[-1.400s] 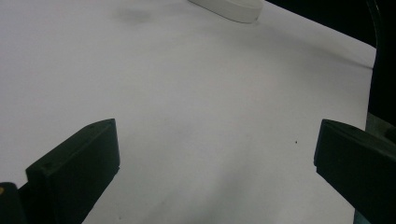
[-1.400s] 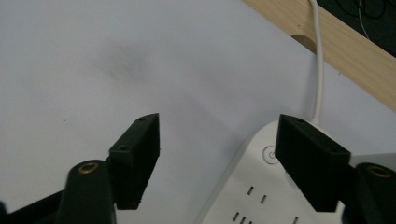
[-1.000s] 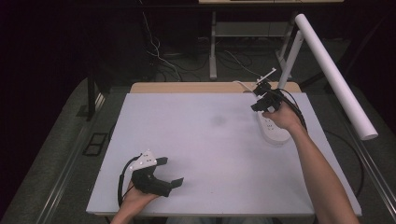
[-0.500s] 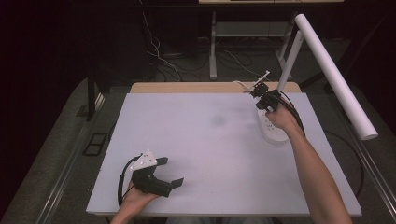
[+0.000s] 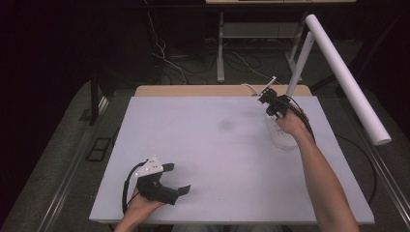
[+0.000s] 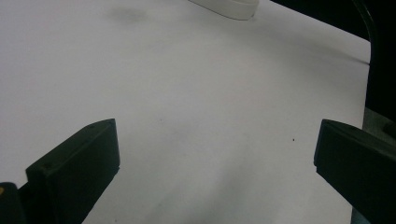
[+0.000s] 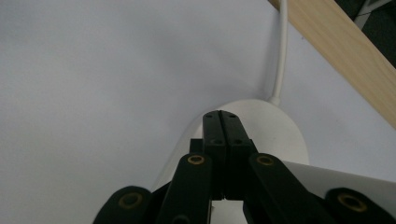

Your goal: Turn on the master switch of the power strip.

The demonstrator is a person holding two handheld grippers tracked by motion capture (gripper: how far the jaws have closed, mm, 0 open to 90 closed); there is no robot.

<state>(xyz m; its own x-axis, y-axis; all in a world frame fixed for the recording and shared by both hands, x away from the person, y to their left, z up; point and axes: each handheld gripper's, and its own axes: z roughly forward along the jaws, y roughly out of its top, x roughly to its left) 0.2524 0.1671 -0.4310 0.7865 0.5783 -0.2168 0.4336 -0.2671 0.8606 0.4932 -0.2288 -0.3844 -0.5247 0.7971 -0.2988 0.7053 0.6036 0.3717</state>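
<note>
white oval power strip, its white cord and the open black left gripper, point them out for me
white oval power strip [image 7: 275,126], right gripper view, rounded end.
white cord [image 7: 281,56], right gripper view, mid-length.
open black left gripper [image 5: 176,179], high view, between its fingertips.

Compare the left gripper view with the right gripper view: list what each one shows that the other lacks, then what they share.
Left gripper view alone: the left gripper with jaws spread wide over bare surface, and a faint grey smudge on the sheet.

Right gripper view alone: the right gripper with jaws pressed together above the lamp base, a white cord leaving that base, and the wooden table edge.

Both: the white table surface and the white lamp base, seen far off from the left gripper.
</note>
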